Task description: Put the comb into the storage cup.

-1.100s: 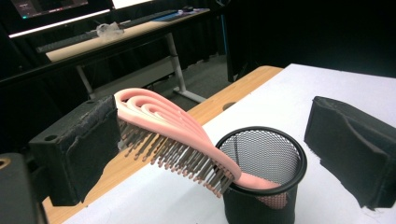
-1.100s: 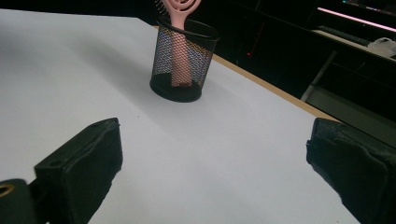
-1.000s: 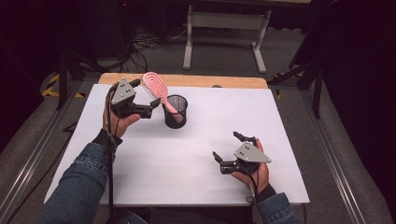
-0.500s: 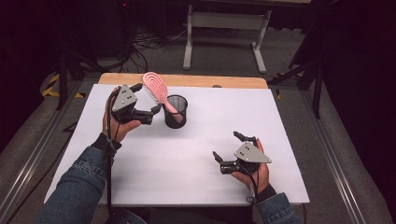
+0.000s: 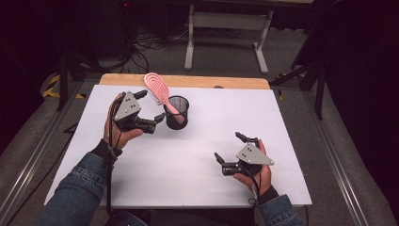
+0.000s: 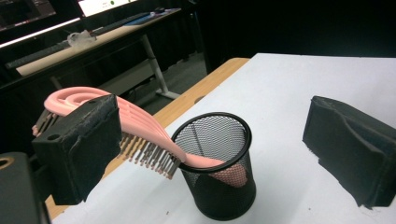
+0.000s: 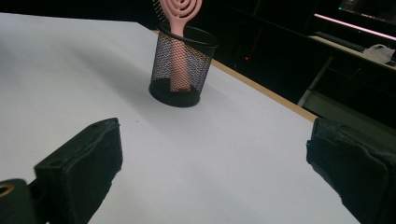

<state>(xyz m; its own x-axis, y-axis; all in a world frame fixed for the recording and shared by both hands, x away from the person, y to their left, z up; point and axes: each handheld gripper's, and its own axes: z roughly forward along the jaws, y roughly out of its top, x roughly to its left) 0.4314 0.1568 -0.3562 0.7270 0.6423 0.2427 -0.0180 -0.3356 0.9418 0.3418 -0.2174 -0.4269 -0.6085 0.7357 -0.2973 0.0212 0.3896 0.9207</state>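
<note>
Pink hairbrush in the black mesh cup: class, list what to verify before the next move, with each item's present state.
1. Pink plastic hairbrush handle inside black wire-mesh cup: ok.
2. Cup upright on white table: ok.
3. Left claw open, free of brush: ok.
4. Left claw clear of cup rim: cannot tell, very close.
5. Right claw open, holding nothing, away from cup: ok.

A pink hairbrush [image 5: 160,92] stands handle-down in a black mesh cup [image 5: 178,113], leaning on its rim with its oval, bristled head tilted outward. The cup sits upright on the white counter [image 5: 197,155], toward the far left
</note>
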